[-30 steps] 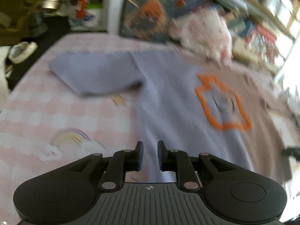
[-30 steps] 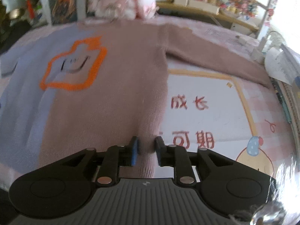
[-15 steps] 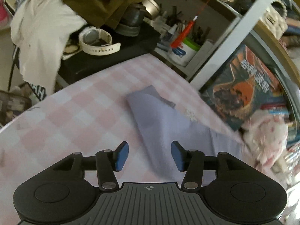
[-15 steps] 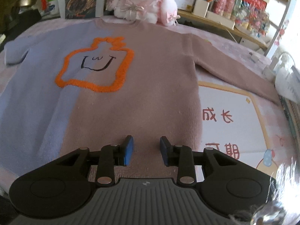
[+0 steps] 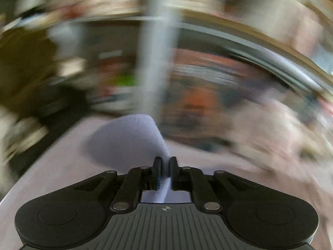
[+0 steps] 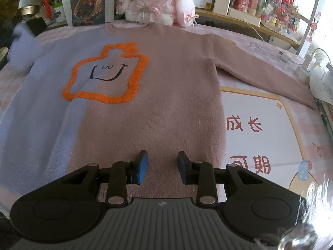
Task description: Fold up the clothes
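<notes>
Whereas half a second ago the left claw (image 5: 165,164) stood spread above the lilac sleeve (image 5: 129,139) lying flat, its jaws are now closing on a pinch of that cloth at lower centre of the left view, and the sleeve billows up just beyond the tips; everything farther off in that view is smeared with blur, so the surroundings there cannot be read; in the right view the right claw (image 6: 162,166) sits at lower centre with its blue pads apart and nothing between them, hanging over the hem area of the sweater (image 6: 166,95); the sweater lies spread on the pink checked table (image 6: 312,145), lilac on the picture's left and brown on its right, with the orange outline (image 6: 108,75) mid-frame; the brown sleeve (image 6: 260,75) stretches flat toward the right edge; at far upper left the lilac sleeve appears lifted and blurred; a plush toy (image 6: 156,2) sits beyond the collar; I judge the first fold has begun, the sleeve about to be brought across the body.
</notes>
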{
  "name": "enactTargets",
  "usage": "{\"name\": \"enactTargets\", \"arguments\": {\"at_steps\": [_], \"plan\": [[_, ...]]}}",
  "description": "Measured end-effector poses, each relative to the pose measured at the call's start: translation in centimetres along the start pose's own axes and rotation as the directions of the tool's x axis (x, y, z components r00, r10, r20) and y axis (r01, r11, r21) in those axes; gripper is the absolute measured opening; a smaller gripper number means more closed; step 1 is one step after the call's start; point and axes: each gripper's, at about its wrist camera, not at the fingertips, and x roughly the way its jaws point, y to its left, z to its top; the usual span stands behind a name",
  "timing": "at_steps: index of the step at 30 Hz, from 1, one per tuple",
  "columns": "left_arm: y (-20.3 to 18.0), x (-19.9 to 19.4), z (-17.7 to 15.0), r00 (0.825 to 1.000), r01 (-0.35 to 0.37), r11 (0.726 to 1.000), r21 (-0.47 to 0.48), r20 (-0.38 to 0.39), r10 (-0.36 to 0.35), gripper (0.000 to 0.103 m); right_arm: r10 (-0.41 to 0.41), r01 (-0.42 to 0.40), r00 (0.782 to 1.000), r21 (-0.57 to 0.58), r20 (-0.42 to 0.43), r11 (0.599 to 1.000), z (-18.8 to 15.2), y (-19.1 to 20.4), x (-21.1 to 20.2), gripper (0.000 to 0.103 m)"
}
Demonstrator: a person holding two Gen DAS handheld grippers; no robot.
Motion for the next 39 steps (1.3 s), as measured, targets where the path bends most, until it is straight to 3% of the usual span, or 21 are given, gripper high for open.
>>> {"name": "enactTargets", "arguments": {"at_steps": [2,4,7,11,14,16,18,20,21,22,24,27,29,31,33,36,37,38,39], "plan": [[-4.6,1.4,-0.4,0.989,0.13,0.978,0.165,-0.09,-0.117,0.035,0.013,-0.013,1.0,-0.008,-0.005,1.0,0.1,-0.2,0.0,0.03],[-5.5,1.1,-1.8,0.983,0.166,0.964,0.206,-0.114,-0.145,0.045,0.027,-0.027,1.0,-0.018,-0.011,0.999,0.2,-0.4,0.0,0.03],[-6.8,0.7,-3.8,0.971,0.219,0.939,0.264,-0.151,-0.185,0.048,0.043,-0.044,0.999,-0.024,-0.01,0.999,0.2,-0.7,0.1,0.03],[-1.4,0.9,-4.2,0.978,0.159,0.987,0.031,-0.145,-0.153,0.048,0.055,-0.055,0.998,-0.032,0.001,0.998,0.0,-0.8,0.0,0.031],[0.7,2.1,-3.5,0.976,0.139,0.987,-0.084,-0.157,-0.151,0.047,0.061,-0.061,0.998,-0.035,0.006,0.998,0.0,-0.9,0.1,0.031],[-0.1,2.7,-3.0,0.969,0.171,0.983,-0.065,-0.17,-0.179,0.048,0.064,-0.063,0.998,-0.036,0.008,0.997,0.0,-1.0,0.1,0.032],[-2.3,3.2,-2.7,0.95,0.244,0.97,-0.008,-0.198,-0.241,0.051,0.066,-0.065,0.998,-0.036,0.012,0.997,0.0,-1.0,0.1,0.032],[-5.4,3.3,-3.1,0.916,0.347,0.934,0.085,-0.243,-0.318,0.058,0.063,-0.063,0.998,-0.033,0.018,0.997,-0.1,-1.0,0.0,0.032],[-6.9,3.3,-3.6,0.91,0.369,0.916,0.156,-0.262,-0.322,0.069,0.061,-0.06,0.998,-0.032,0.02,0.998,-0.1,-0.9,0.0,0.032],[-8.5,3.2,-4.1,0.903,0.391,0.892,0.226,-0.28,-0.324,0.07,0.06,-0.059,0.998,-0.03,0.022,0.998,-0.1,-0.9,0.0,0.032],[-11.4,3.1,-5.7,0.919,0.368,0.838,0.403,-0.297,-0.261,0.07,0.058,-0.057,0.998,-0.025,0.026,0.998,-0.2,-0.9,0.0,0.032],[-14.5,3.4,-7.0,0.93,0.353,0.764,0.541,-0.295,-0.221,0.069,0.056,-0.055,0.998,-0.023,0.033,0.998,-0.3,-0.8,0.0,0.032],[-15.9,3.8,-7.4,0.931,0.355,0.734,0.579,-0.289,-0.223,0.066,0.055,-0.054,0.998,-0.022,0.037,0.998,-0.4,-0.8,-0.1,0.032],[-17.0,4.3,-7.7,0.935,0.347,0.721,0.6,-0.286,-0.212,0.062,0.054,-0.053,0.998,-0.02,0.041,0.998,-0.4,-0.8,-0.1,0.032],[-17.7,5.3,-7.8,0.938,0.33,0.728,0.601,-0.298,-0.179,0.056,0.053,-0.052,0.998,-0.018,0.046,0.998,-0.5,-0.8,-0.1,0.032],[-17.6,6.9,-7.9,0.939,0.305,0.773,0.556,-0.313,-0.146,0.049,0.054,-0.053,0.997,-0.018,0.052,0.998,-0.6,-0.8,-0.1,0.032],[-17.2,7.2,-7.9,0.937,0.305,0.794,0.526,-0.316,-0.151,0.039,0.055,-0.054,0.997,-0.019,0.053,0.998,-0.6,-0.9,-0.1,0.032],[-16.8,7.3,-7.5,0.928,0.321,0.819,0.475,-0.331,-0.172,0.014,0.055,-0.054,0.997,-0.019,0.054,0.998,-0.6,-0.9,-0.1,0.032],[-15.8,7.1,-6.8,0.934,0.307,0.848,0.432,-0.308,-0.181,0.005,0.056,-0.055,0.997,-0.02,0.055,0.998,-0.6,-0.9,-0.1,0.032]]}}
